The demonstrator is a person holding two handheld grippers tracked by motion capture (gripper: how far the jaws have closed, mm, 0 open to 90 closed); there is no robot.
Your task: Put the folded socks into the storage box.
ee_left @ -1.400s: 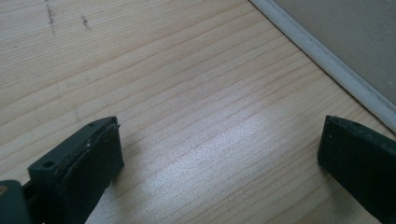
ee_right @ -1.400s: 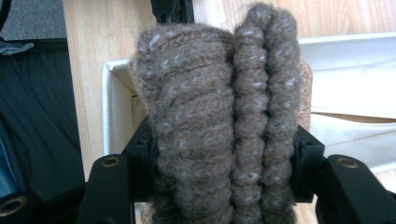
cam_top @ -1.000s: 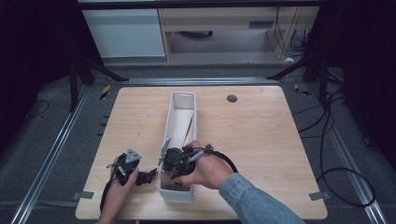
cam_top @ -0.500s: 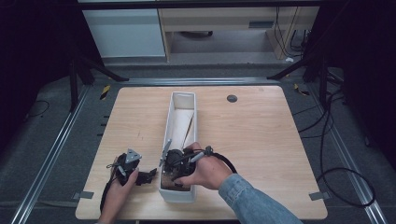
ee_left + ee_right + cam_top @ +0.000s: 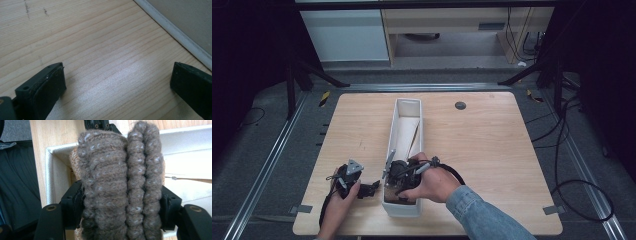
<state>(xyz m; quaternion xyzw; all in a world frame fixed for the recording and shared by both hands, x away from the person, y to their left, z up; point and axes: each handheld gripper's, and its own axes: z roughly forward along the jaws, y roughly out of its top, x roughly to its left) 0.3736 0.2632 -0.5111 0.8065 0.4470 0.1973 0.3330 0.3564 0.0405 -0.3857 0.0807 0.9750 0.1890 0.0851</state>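
Observation:
A long white box [image 5: 408,102] lies lengthwise in the middle of the wooden table [image 5: 492,150]. My right gripper [image 5: 399,174] sits at the box's near end, shut on a folded brown knitted piece [image 5: 120,182] that bulges between its jaws [image 5: 120,207]. Under the hand, some brown knit [image 5: 391,194] shows in the box's near end. My left gripper [image 5: 371,188] rests on the table just left of the box. Its jaws [image 5: 117,85] stand open over bare wood, with the box's white wall [image 5: 175,32] close on one side.
A pale folded item [image 5: 406,132] lies in the far half of the box. A small black disc [image 5: 460,105] sits near the table's far edge. Cables trail from the right gripper across the table's front right. Dark floor and metal rails surround the table.

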